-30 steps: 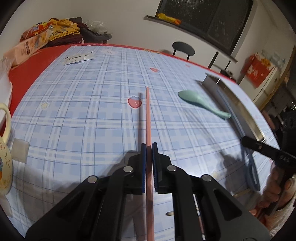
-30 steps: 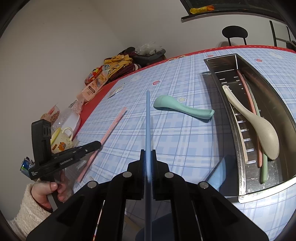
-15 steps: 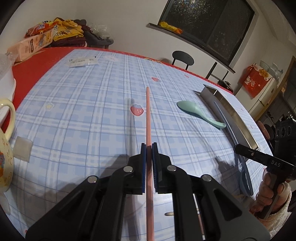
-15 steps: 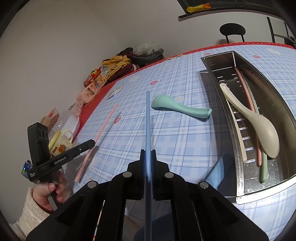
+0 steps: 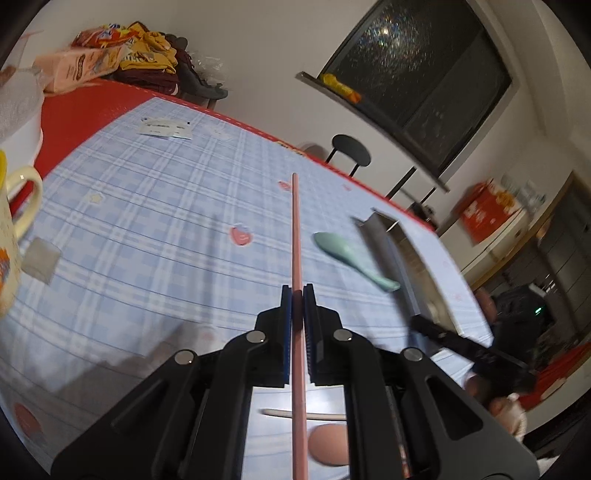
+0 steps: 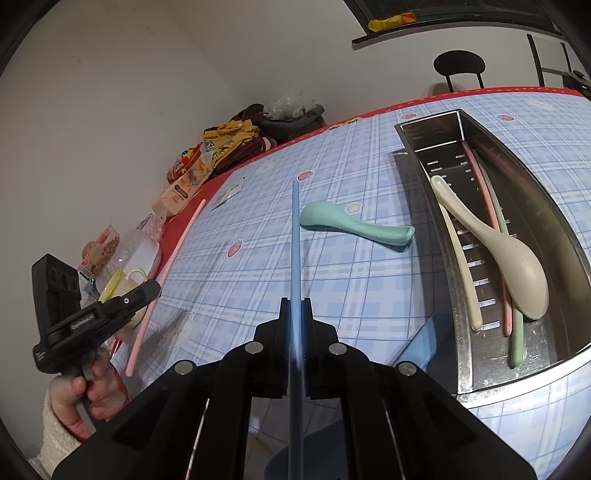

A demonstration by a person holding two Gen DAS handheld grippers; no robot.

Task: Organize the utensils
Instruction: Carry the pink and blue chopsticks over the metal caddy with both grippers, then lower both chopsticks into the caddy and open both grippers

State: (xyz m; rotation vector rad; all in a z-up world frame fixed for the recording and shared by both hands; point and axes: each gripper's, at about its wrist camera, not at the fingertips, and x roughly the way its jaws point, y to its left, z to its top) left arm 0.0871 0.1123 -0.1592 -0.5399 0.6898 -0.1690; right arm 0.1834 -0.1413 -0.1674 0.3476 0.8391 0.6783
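Lifted higher than a second ago, my pink chopstick point(image 5: 297, 236) now tilts up off the cloth, its tip reaching toward the far red edge instead of lying flat by the strawberry print. My left gripper point(image 5: 297, 295) is clamped on it, both pads pressed against its sides. My right gripper point(image 6: 295, 306) is likewise closed on a blue chopstick point(image 6: 295, 243), which points away over the table.

Taking the steel utensil tray point(image 6: 417, 129) as the landmark: inside it lie a beige rice spoon point(image 6: 513, 262), a cream chopstick point(image 6: 458, 258), a pink chopstick along its length point(image 6: 480, 173) and a green one point(image 6: 517, 343) near its close end. Just left of the tray a teal spoon point(image 6: 351, 225) lies on the cloth, its handle end near the tray wall. A blue spoon handle point(image 6: 428, 339) lies against the tray's near left corner.

Well left of the tray, my left hand point(image 6: 92, 387) holds its gripper beside a yellow mug point(image 6: 133, 280) and a white container point(image 6: 144, 251).

Underneath is a blue plaid tablecloth point(image 6: 369, 295) with strawberry and star prints, bordered in red. At the far left corner from the tray sit snack packets point(image 6: 188, 173) and a heap of yellow and dark clothes point(image 6: 240, 140). Beyond the tray a black stool point(image 6: 458, 66) stands by a white wall, under a dark window point(image 5: 417, 70) whose ledge carries a yellow packet point(image 6: 388, 20).
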